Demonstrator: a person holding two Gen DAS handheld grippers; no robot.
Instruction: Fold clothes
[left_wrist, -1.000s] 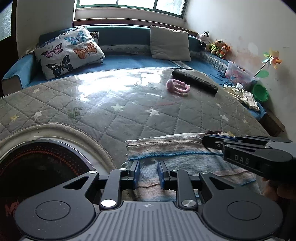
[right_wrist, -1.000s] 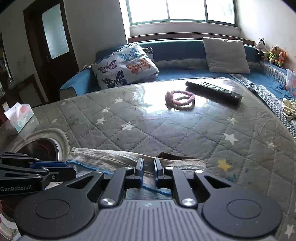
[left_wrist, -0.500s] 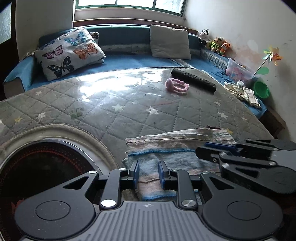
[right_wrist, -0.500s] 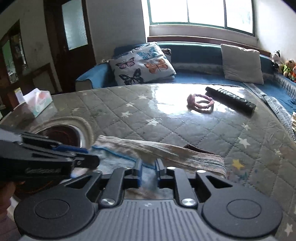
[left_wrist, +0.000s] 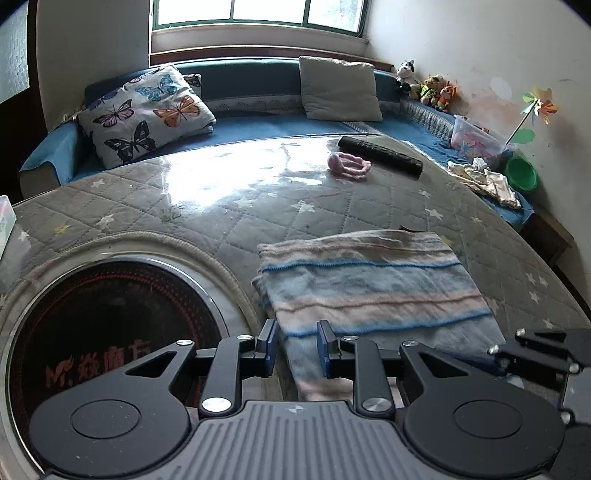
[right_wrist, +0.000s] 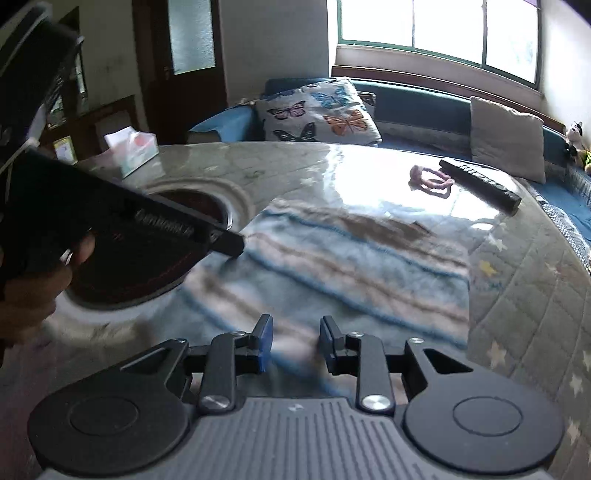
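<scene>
While one folded striped cloth (left_wrist: 369, 284) lies flat, both tools, left (left_wrist: 293, 345) and right (right_wrist: 295, 341), gape empty.

The black right gripper (right_wrist: 293, 341) hung with jaws parted above a folded, striped blue-and-pink woolly cloth (right_wrist: 343, 266) lying flat on the grey quilted star-patterned table cover (right_wrist: 524, 314); the black left gripper (right_wrist: 231, 242) reached over its left edge.

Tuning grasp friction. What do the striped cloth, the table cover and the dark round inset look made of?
Striped cloth: soft fuzzy knit or terry, matte; nap and a stitched blue edge show.
Table cover: quilted fabric with stars, apparently under a clear glossy sheet, since it mirrors the window.
Round inset: smooth dark glass or ceramic, likely a cooktop; metal rim, printed lettering.
</scene>
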